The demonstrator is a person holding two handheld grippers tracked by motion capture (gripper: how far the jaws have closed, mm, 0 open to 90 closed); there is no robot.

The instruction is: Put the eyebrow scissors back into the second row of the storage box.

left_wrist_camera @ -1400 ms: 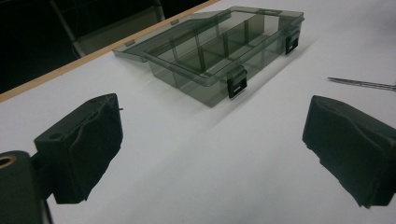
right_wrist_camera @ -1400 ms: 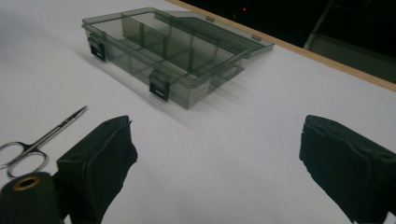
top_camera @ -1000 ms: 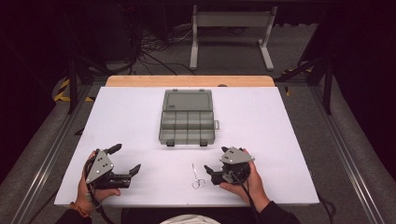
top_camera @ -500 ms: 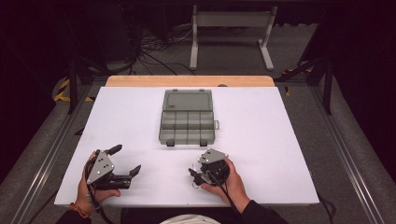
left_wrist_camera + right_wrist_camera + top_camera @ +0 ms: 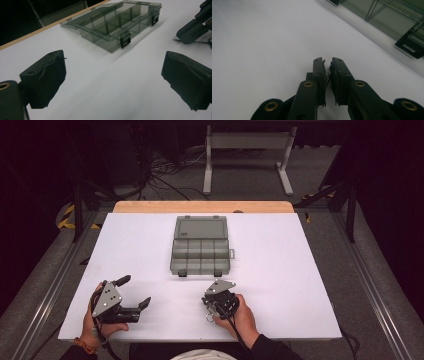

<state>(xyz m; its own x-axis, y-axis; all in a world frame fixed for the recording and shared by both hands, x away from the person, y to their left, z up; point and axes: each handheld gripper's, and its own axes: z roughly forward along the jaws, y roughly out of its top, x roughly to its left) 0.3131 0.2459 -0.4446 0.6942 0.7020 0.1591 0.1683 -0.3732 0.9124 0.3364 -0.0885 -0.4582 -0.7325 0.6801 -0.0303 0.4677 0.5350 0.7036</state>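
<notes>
Left gripper (image 5: 131,295) fingers spread wide over bare white bench (image 5: 300,270). Right gripper (image 5: 327,65) fingers pinched on thin wire piece (image 5: 328,73), seen up close. Open compartment box (image 5: 200,246) mid-bench, well apart from both; near edge close behind hands.

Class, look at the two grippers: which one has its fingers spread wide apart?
The left gripper, near the table's front left corner. Its fingers stand wide apart over bare table, while the right gripper's are closed almost together.
</notes>
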